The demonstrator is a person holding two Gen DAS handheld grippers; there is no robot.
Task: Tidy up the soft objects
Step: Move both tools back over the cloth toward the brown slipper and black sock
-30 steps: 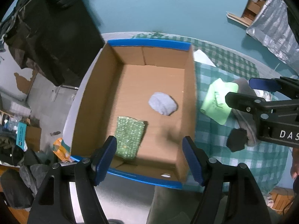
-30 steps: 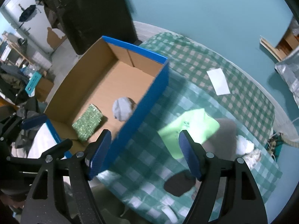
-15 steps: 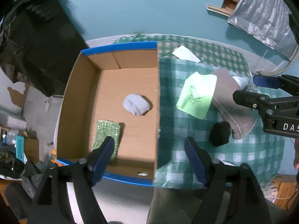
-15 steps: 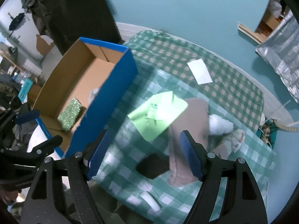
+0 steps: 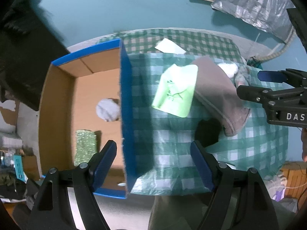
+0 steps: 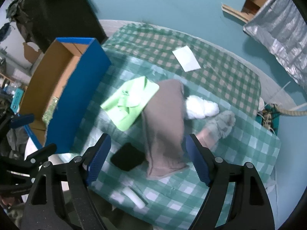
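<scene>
While both grippers hover with jaws wide and empty, left gripper (image 5: 153, 159) near blue-walled box (image 5: 126, 103), right gripper (image 6: 146, 156) above brown cloth (image 6: 163, 122), green cloth (image 6: 130, 101) beside it on the checked counter (image 6: 239, 153).

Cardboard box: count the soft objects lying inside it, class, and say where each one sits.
2. A grey fabric ball lies mid-floor against the right wall of the box; a green glittery sponge lies nearer the camera. That wall may hide more.

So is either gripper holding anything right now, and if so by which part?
Nothing is held. The left gripper and the right gripper are both open and empty above the green checked tablecloth.
</scene>
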